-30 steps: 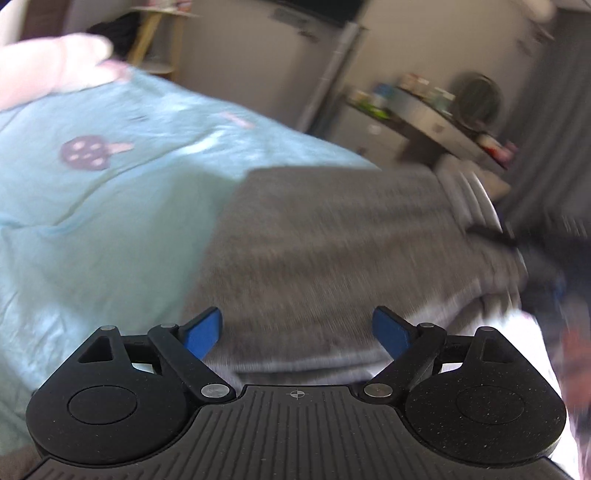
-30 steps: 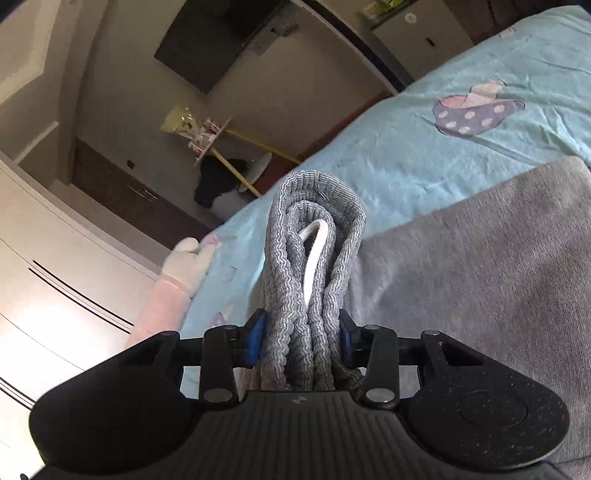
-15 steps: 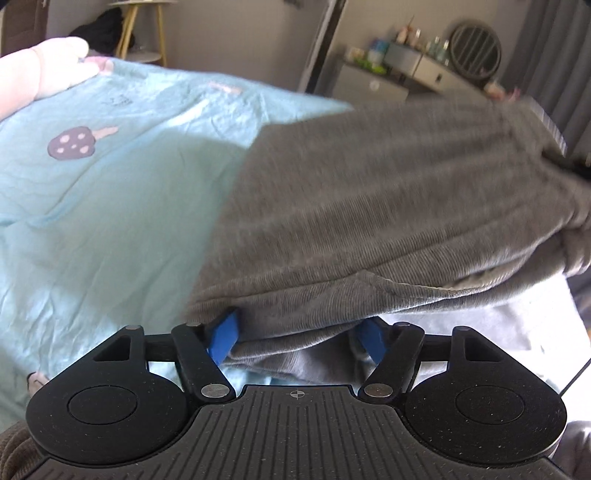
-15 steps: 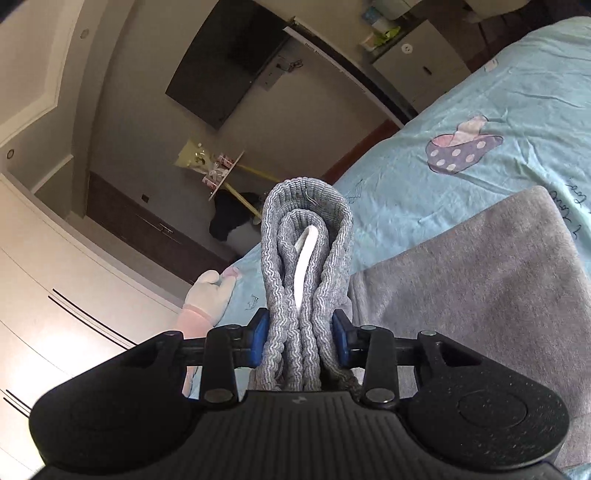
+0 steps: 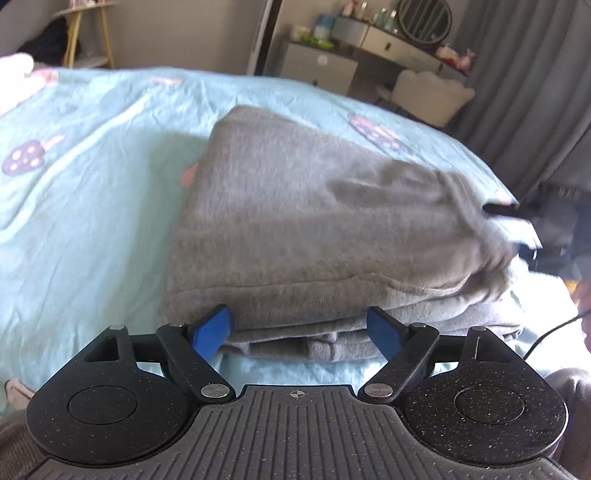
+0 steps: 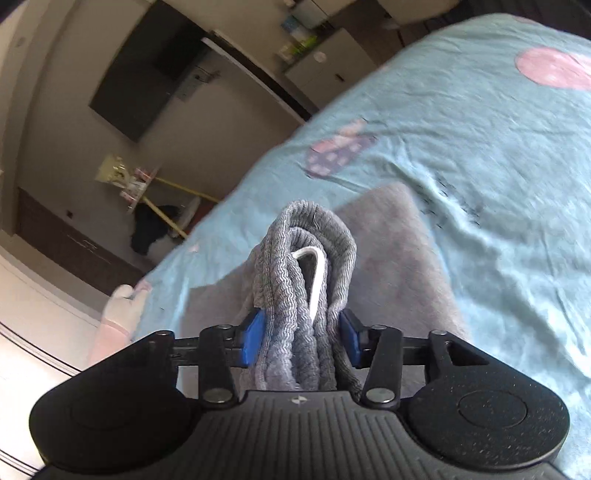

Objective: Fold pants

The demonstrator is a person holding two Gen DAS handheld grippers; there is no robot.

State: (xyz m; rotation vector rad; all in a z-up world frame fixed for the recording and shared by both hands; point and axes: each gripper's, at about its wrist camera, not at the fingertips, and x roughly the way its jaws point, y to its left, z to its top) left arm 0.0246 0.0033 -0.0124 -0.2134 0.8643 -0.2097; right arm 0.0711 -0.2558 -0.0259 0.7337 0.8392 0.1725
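While the grey pants [image 5: 317, 229] lie folded in several layers on the light blue bedspread [image 5: 92, 206], their ribbed waistband [image 6: 306, 295], bunched with a white drawstring [image 6: 318, 273] looped inside it, stands upright between the blue pads of the right gripper [image 6: 301, 336], which is clamped tight on that bunch. No box, basket or drawer holds the garment; it rests on the bed alone. From the left wrist view the stacked hems face the left gripper [image 5: 301, 328], whose blue fingers [image 5: 212, 330] are spread wide, one tip at each side of the pile's near edge, touching or nearly touching the cloth without pinching it. At the pile's far right end the right gripper appears as a dark blurred shape. Bedspread, printed with purple mushrooms [image 5: 26, 158], lies bare to the left of the pants and beyond them up to the far edge of the bed. Past that edge stand a white dresser [image 5: 321, 66] with small bottles on top, a round mirror [image 5: 424, 18] and grey curtains [image 5: 535, 92]; a dark wall-mounted screen [image 6: 147, 74] shows in the right wrist view. A thin black cable [image 5: 554, 332] trails at the right near the pile.
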